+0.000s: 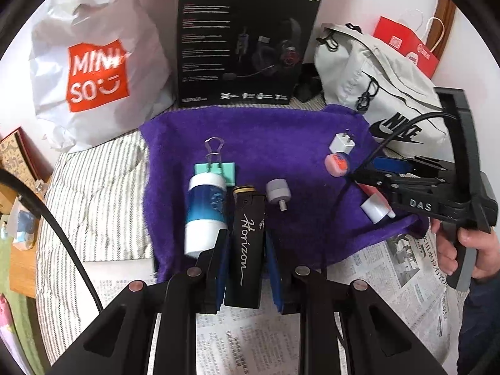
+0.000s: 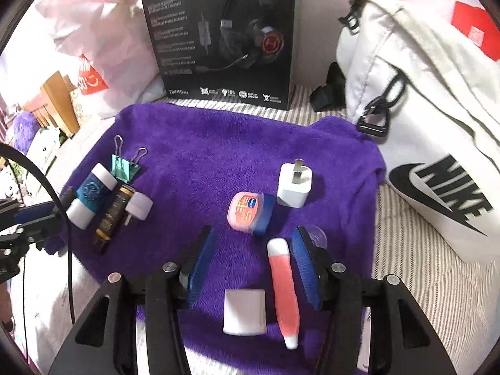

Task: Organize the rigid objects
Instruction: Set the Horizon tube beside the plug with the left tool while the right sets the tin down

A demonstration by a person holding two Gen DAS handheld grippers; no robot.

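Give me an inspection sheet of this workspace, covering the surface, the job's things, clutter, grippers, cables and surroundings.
Surface: purple towel spread over striped bedding, newspaper at the near edge.
Job's things: blue and white bottle, black Horizon lighter, grey cap and teal binder clip grouped together; white charger plug, small round jar, pink tube and white block in a second group.
Clutter: nothing seen on the towel.
Grippers: left gripper shut on the lighter; right gripper open, tube and block between its fingers.
Cables: black cable crosses the towel's edge.
Surroundings: headset box, white backpack, Miniso bag, red paper bag.
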